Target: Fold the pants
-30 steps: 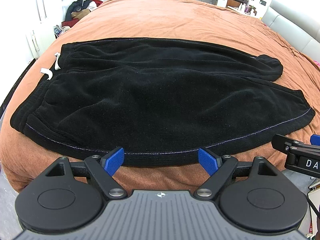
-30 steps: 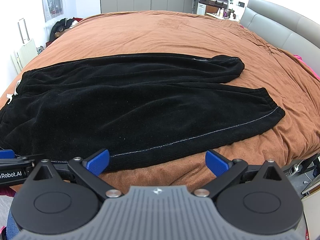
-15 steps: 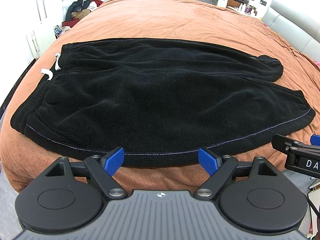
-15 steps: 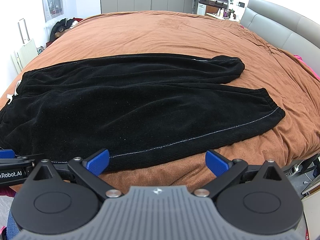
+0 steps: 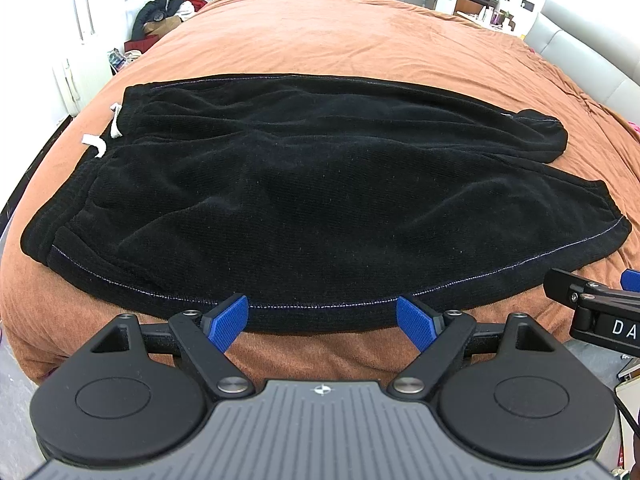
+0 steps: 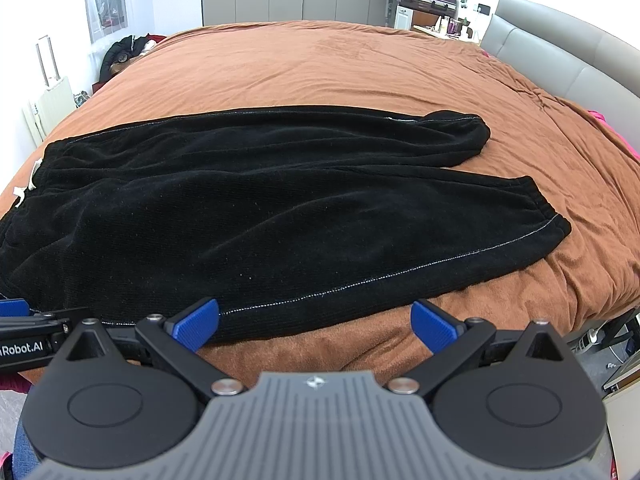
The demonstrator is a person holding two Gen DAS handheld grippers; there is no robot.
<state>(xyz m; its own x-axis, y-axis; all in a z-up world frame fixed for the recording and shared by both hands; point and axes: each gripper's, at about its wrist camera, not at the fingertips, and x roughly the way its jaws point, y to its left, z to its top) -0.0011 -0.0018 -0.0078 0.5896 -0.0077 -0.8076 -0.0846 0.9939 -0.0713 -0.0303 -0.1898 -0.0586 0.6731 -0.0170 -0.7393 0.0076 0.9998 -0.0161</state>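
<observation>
The pants' [image 6: 256,208] waistband end runs off the left edge of the right wrist view, partly behind the left gripper's [image 6: 24,332] arm. In the left wrist view the right gripper [image 5: 600,304] is cut by the right edge, its label reading only "DA". The clutter [image 5: 164,16] beyond the bed [image 5: 340,40] is too small to identify. The near pant seam slips behind both blue fingertips [image 5: 228,322].

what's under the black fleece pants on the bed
The black fleece pants lie flat on the rust-brown bed cover, which shows all around them. Whatever lies directly beneath the fabric is covered, so nothing else can be confirmed there.
</observation>
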